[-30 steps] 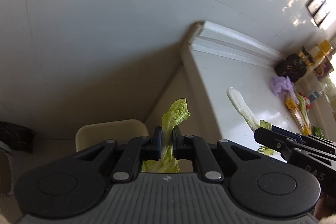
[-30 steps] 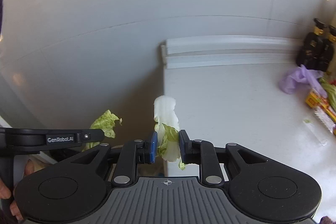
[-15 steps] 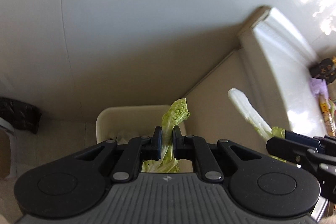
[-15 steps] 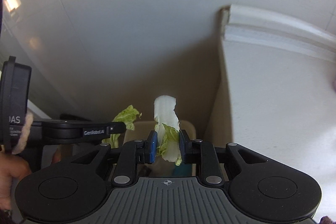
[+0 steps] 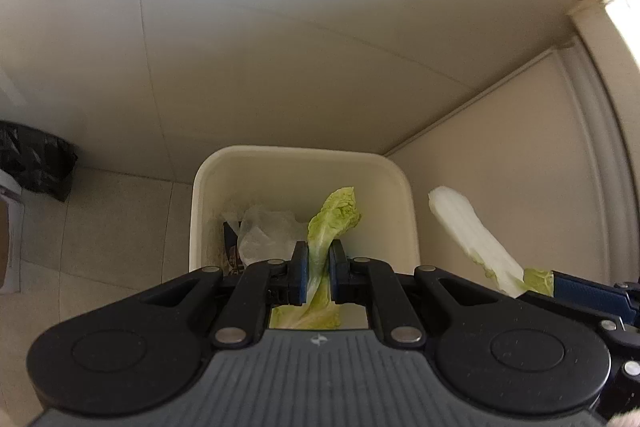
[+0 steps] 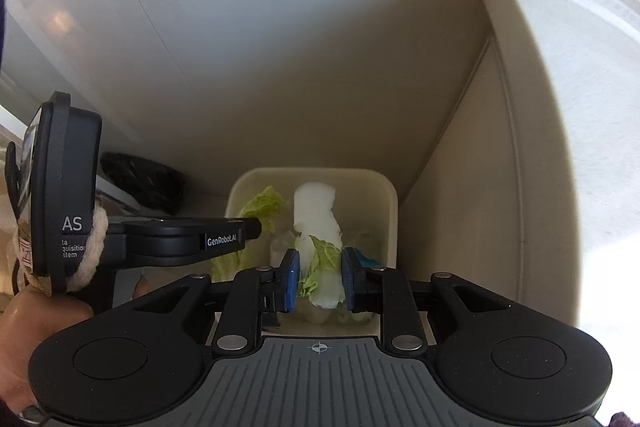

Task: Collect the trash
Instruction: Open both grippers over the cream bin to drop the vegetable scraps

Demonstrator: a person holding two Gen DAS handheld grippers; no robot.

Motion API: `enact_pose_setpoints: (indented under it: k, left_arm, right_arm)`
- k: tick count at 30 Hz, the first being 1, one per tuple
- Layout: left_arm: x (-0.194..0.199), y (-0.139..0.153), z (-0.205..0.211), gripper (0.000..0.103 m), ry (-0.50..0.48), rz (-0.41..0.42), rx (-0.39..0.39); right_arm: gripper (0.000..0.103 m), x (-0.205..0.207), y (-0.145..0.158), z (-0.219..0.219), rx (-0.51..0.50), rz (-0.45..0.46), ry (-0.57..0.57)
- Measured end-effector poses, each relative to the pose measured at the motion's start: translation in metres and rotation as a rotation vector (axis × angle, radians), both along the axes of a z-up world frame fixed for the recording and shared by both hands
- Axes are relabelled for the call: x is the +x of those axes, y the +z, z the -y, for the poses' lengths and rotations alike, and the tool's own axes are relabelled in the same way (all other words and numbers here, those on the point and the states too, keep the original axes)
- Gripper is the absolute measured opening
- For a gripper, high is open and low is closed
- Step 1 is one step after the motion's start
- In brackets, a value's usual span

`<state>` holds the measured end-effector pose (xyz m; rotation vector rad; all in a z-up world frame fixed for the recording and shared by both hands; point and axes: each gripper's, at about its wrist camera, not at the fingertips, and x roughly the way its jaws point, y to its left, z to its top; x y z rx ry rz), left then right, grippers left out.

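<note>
The left gripper (image 5: 319, 277) has its jaws clamped on a green cabbage leaf (image 5: 334, 215), the pads pinching the pale rib while the frilled tip curls upward past them and the rest of the leaf hangs below the jaws. The right gripper (image 6: 319, 279) has its jaws closed on a thicker cabbage stalk (image 6: 316, 215), white at its blunt end with a scrap of green leaf folded against it between the blue pads (image 6: 291, 277).

Both grippers point steeply downward, side by side, over a cream rectangular trash bin (image 5: 202, 187) standing on the tiled floor (image 5: 120, 227). In the left wrist view the green leaf sits over the bin's open mouth, while the white stalk shows to the right of the bin's rim against the cabinet side (image 5: 500, 167). In the right wrist view the stalk lies over the middle of the bin's opening, with the green leaf at its left.

Inside the bin lie a crumpled clear plastic wrapper (image 5: 266, 233) and a dark packet beside it. The person's left hand (image 6: 36, 323) grips the handle of the left gripper, a knitted cuff just above it. The bin stands in the corner where the pale wall (image 5: 320, 27) meets the cabinet, below the worktop (image 6: 580, 67) at upper right. A black bag (image 5: 36, 159) sits on the floor well to the left.
</note>
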<state>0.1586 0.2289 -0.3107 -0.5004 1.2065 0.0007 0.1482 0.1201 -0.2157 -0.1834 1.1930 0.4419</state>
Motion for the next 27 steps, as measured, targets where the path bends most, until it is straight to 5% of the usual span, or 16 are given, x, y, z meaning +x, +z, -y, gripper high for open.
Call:
enact_pose_setpoints:
  k: [9, 13, 16, 27]
  left_arm:
    - [0.012, -0.009, 0.008, 0.012, 0.001, -0.006, 0.012]
    - [0.008, 0.001, 0.008, 0.035, 0.007, 0.006, 0.044]
    - [0.009, 0.002, 0.008, 0.042, 0.005, 0.000, 0.053]
    - [0.008, 0.009, 0.009, 0.053, -0.006, -0.001, 0.056]
  right_arm:
    - [0.025, 0.017, -0.018, -0.003, -0.026, -0.023, -0.003]
    - [0.041, 0.012, -0.016, 0.000, -0.006, -0.044, -0.020]
    - [0.054, 0.008, -0.005, -0.002, 0.003, -0.042, -0.016]
    - [0.054, 0.005, 0.007, -0.002, 0.006, -0.028, 0.006]
